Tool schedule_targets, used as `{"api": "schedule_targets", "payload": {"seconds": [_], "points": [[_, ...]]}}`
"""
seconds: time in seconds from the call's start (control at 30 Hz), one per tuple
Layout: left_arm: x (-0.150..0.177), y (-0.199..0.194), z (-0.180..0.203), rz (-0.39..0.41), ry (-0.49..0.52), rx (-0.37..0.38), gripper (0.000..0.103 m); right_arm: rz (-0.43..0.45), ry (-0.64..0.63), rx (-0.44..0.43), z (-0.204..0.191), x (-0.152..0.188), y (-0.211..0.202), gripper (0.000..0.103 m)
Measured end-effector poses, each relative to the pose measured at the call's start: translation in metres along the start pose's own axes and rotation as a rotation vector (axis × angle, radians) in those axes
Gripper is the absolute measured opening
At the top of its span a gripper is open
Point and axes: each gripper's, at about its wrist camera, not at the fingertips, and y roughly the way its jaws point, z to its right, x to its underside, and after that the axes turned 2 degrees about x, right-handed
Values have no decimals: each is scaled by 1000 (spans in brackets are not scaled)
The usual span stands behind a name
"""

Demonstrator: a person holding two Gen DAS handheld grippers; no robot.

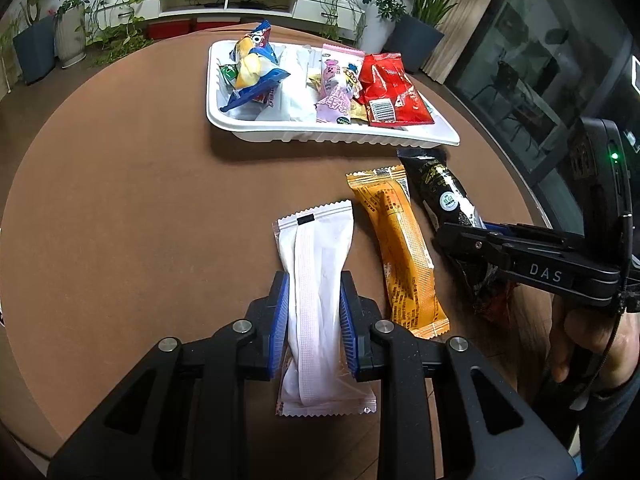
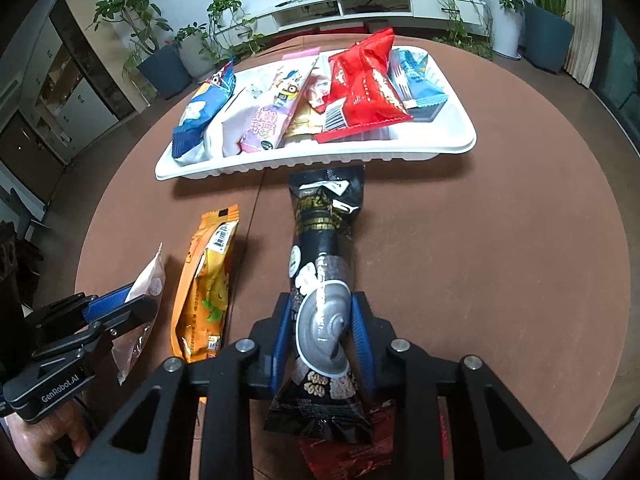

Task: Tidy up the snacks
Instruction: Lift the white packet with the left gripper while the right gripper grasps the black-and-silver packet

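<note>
My left gripper (image 1: 314,292) is shut on a white snack packet (image 1: 316,240) that lies lengthwise on the brown round table; its blue pads squeeze the packet's middle. An orange packet (image 1: 400,240) lies just to the right of it. In the right wrist view my right gripper (image 2: 322,304) is shut on a black snack packet (image 2: 324,220), both pads pressing on its narrowed waist. That packet's far end reaches the white tray (image 2: 320,158), which holds several snacks. The orange packet (image 2: 208,280) lies left of the black one, and the left gripper (image 2: 132,304) with the white packet (image 2: 148,280) is beyond it.
The white tray (image 1: 340,136) sits at the far side of the table, filled with red, pink, blue and white packets. A red packet (image 2: 340,456) lies under the black packet's near end. A hand (image 1: 592,332) holds the right gripper. Potted plants and a low white cabinet stand behind the table.
</note>
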Motion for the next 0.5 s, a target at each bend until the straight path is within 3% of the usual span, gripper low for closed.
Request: {"api": "schedule_targets", "payload": {"seconds": [0.23,0.5], "points": [[-1,1,0,-1,-11,17,22,7,-23,3,-5,-1,2,27],[-5,-4,-1,13,-28,44,22,23,24,-65,3,2,0,24]]}}
